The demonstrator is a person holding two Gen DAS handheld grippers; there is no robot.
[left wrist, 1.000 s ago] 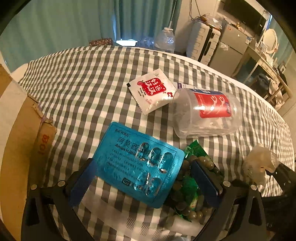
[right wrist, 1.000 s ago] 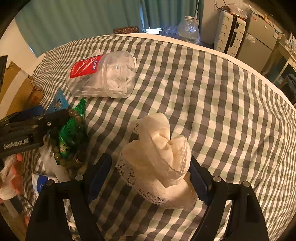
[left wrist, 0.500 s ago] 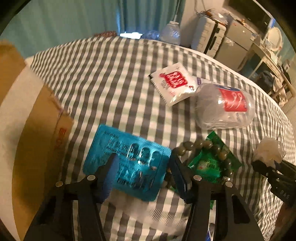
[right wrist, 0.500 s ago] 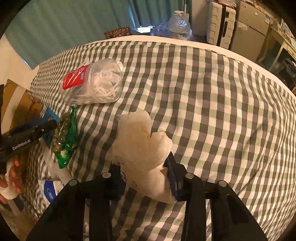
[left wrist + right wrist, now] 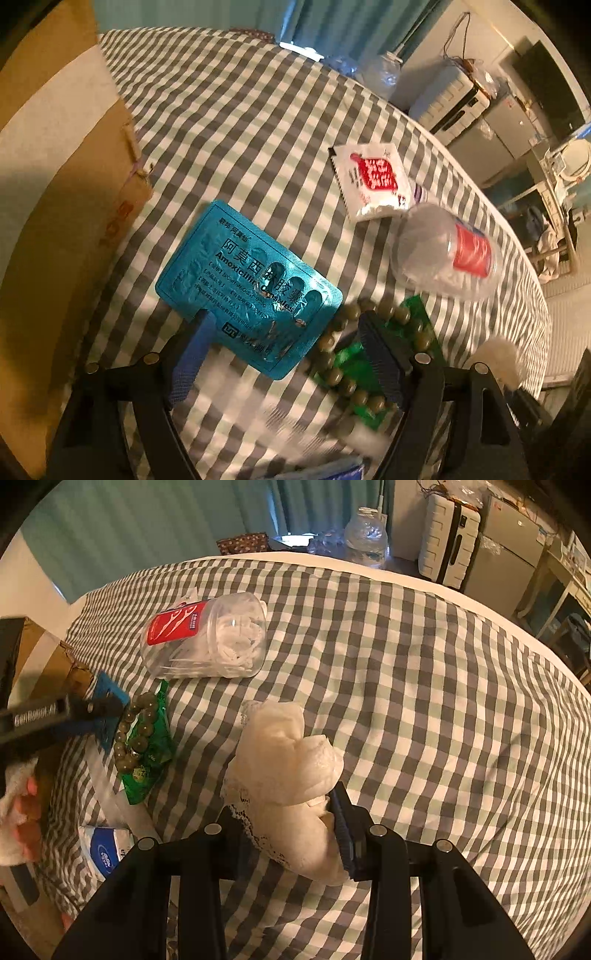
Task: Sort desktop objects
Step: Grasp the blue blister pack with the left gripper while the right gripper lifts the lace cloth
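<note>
Compared with a second ago, both tools are showing narrower gaps: the right gripper (image 5: 291, 834), then spread wide of the cream lace cloth (image 5: 286, 771), is now pinching its near end, and the left gripper (image 5: 286, 354), then wide open around the blue blister pack (image 5: 249, 286), is now standing with a reduced gap.

Left fingers (image 5: 188, 360) are sitting partly spread astride the pack's near edge; whether they are gripping it cannot be told, as the view is blurring. The pack is lying flat on the checked bed cover (image 5: 424, 686), just beside the cardboard box (image 5: 62, 206) and touching the bead bracelet (image 5: 347, 354), which is resting on a green packet (image 5: 354, 363). Beyond are lying a red-and-white sachet (image 5: 371, 181) and a clear jar (image 5: 207, 640) on its side.

Handling judgement: the cloth is appearing soft, light and compressible, so a pinch on any bunched fold is holding adequately, though loose ends are likely to droop and drag. The pack is appearing thin, light, fairly stiff and foil-slick; an edge grip across its short side is looking advisable, since a flat pick from the soft cover is risking slippage.
</note>
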